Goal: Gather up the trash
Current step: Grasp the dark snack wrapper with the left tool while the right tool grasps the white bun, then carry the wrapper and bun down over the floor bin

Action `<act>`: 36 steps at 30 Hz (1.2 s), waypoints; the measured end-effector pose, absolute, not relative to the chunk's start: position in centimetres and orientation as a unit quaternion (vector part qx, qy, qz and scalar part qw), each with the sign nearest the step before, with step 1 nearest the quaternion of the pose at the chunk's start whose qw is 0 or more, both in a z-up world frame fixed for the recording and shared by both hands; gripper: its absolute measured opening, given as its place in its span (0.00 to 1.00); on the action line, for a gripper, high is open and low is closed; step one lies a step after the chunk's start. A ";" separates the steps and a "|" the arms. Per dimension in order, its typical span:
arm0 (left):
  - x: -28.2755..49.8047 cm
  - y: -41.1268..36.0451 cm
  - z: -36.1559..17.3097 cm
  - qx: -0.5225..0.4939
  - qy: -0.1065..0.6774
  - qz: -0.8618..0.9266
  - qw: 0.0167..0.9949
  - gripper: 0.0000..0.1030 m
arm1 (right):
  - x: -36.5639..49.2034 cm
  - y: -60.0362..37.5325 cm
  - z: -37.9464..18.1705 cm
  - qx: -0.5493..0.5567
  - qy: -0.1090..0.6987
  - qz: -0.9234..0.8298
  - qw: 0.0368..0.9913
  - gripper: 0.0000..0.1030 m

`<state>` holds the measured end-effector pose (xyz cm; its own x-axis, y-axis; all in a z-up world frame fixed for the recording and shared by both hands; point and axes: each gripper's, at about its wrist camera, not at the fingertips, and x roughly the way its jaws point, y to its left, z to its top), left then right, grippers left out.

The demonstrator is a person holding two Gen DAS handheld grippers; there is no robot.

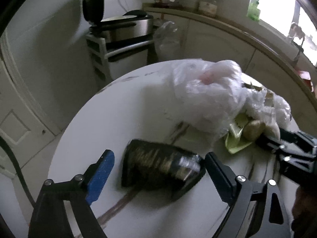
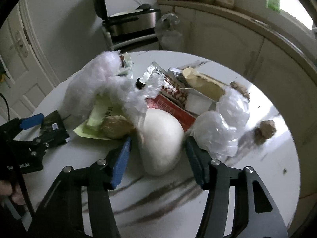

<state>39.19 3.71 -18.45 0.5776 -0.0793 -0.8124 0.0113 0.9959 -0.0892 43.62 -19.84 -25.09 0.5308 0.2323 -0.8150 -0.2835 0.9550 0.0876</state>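
The left gripper (image 1: pixel 158 170) has its jaws spread around a dark packet (image 1: pixel 158 170) near the table's (image 1: pixel 103 123) near edge, one pad touching. The right gripper (image 2: pixel 158 152) straddles a white rounded lump (image 2: pixel 161 138); closing off-centre could squirt it into the trash pile (image 2: pixel 174 93).

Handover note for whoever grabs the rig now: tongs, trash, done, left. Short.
Left tongs: open, straddling the dark packet lying flat on the round white table; pads not clearly on it.
Right tongs: open around the white rounded lump; contact unclear.
Trash: the pile of clear plastic bags, red carton and tan wrapper sits mid-table; a brown wad lies apart, right.
Done: nothing lifted.
Left: grip both, then clear the pile.
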 end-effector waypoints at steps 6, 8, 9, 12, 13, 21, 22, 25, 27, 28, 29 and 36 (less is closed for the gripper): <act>39.0 3.8 -18.7 -0.044 0.450 -0.045 0.891 0.46 | 43.1 -20.2 -25.4 -0.015 0.458 0.160 0.874 0.44; 38.3 4.4 -18.6 -0.051 0.449 -0.050 0.891 0.44 | 42.4 -20.7 -25.4 -0.003 0.457 0.161 0.875 0.44; 38.1 4.8 -18.6 -0.053 0.449 -0.052 0.890 0.43 | 41.9 -21.1 -25.3 0.009 0.457 0.165 0.874 0.44; 37.0 5.7 -18.5 -0.059 0.448 -0.063 0.890 0.38 | 40.6 -22.0 -24.8 0.035 0.453 0.174 0.874 0.44; 36.5 6.0 -18.4 -0.062 0.448 -0.067 0.889 0.38 | 40.2 -22.3 -24.6 0.041 0.451 0.176 0.874 0.44; 31.8 6.5 -16.5 -0.066 0.443 -0.096 0.889 0.29 | 37.5 -23.9 -22.8 0.072 0.431 0.189 0.879 0.44; 31.3 6.3 -16.1 -0.064 0.441 -0.101 0.889 0.29 | 37.1 -24.2 -22.7 0.075 0.429 0.189 0.880 0.44; 29.7 5.1 -15.0 -0.050 0.433 -0.118 0.892 0.28 | 36.0 -25.1 -22.2 0.083 0.422 0.188 0.883 0.44; 29.1 4.4 -14.8 -0.044 0.433 -0.123 0.892 0.28 | 35.2 -25.7 -22.0 0.087 0.418 0.184 0.885 0.44; 28.9 4.1 -14.8 -0.042 0.436 -0.127 0.890 0.28 | 35.0 -26.1 -21.9 0.088 0.417 0.181 0.886 0.44; 28.5 3.8 -14.7 -0.041 0.438 -0.131 0.889 0.27 | 34.7 -26.6 -21.9 0.092 0.416 0.177 0.887 0.44; 26.4 -0.9 -11.4 -0.010 0.416 -0.174 0.893 0.27 | 32.0 -30.5 -20.9 0.116 0.396 0.153 0.898 0.44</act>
